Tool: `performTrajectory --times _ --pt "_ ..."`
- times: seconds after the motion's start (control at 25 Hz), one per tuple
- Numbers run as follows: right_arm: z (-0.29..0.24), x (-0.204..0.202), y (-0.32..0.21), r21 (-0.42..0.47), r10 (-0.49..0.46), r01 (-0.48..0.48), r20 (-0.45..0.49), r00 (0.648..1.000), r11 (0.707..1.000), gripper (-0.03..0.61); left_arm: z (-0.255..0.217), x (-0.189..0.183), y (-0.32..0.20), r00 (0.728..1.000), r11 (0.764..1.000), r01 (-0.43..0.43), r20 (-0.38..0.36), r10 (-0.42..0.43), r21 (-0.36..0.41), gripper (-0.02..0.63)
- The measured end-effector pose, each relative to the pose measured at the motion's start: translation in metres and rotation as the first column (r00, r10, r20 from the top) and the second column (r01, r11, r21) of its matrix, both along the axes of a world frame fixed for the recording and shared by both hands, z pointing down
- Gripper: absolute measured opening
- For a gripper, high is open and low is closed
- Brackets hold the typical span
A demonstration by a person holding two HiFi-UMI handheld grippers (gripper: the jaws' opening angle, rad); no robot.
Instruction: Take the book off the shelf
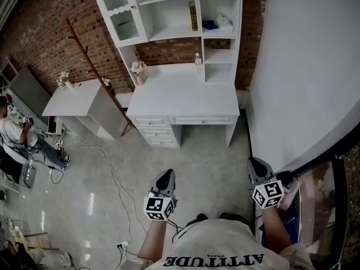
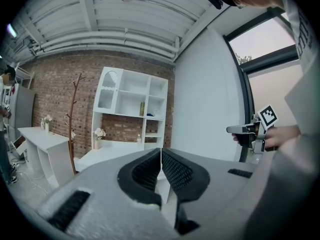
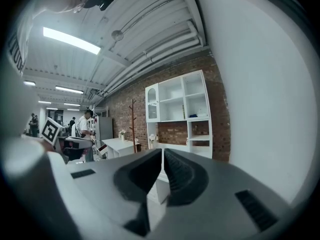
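A dark yellowish book (image 1: 193, 16) stands upright on a shelf of the white shelf unit (image 1: 169, 32) over a white desk (image 1: 185, 97), far ahead against the brick wall. The book (image 2: 142, 108) shows small in the left gripper view, and the same shelf unit (image 3: 177, 109) appears in the right gripper view. My left gripper (image 1: 165, 180) and right gripper (image 1: 258, 169) are held low near my body, well short of the desk. Both are shut with nothing between the jaws.
A second white table (image 1: 76, 97) and a wooden coat stand (image 1: 93, 66) are left of the desk. A white wall (image 1: 304, 66) runs along the right. Cables (image 1: 107, 167) trail over the grey floor. A person sits at far left (image 1: 11, 136). A small vase of flowers (image 1: 137, 69) is on the desk.
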State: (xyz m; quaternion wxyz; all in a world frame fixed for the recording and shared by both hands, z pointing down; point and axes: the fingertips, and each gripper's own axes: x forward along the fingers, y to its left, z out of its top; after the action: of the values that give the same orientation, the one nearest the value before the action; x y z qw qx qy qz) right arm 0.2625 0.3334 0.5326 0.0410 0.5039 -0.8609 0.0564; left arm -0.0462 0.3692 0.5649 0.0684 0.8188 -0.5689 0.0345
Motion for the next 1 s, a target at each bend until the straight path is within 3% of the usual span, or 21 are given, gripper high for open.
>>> performTrajectory --times 0.28,0.56,0.76,1.0 --pt "0.000 -0.024 -0.003 0.004 0.012 -0.013 0.018 1.000 1.000 0.034 0.014 -0.031 0.006 1.000 0.999 0.014 0.001 -0.014 -0.048 0.028" --pt "0.002 -0.040 -0.013 0.005 0.004 -0.004 0.019 1.000 1.000 0.034 0.014 -0.054 0.001 0.999 0.998 0.040 -0.006 -0.040 -0.039 0.028" --pt "-0.001 -0.033 -0.032 0.019 0.016 -0.016 0.007 1.000 1.000 0.034 0.006 -0.061 -0.013 0.996 0.999 0.047 -0.071 -0.049 -0.024 0.028" --pt "0.000 -0.026 -0.069 0.019 0.027 -0.027 0.008 1.000 0.999 0.034 0.005 -0.066 -0.039 0.993 0.997 0.070 -0.098 -0.072 -0.019 0.028"
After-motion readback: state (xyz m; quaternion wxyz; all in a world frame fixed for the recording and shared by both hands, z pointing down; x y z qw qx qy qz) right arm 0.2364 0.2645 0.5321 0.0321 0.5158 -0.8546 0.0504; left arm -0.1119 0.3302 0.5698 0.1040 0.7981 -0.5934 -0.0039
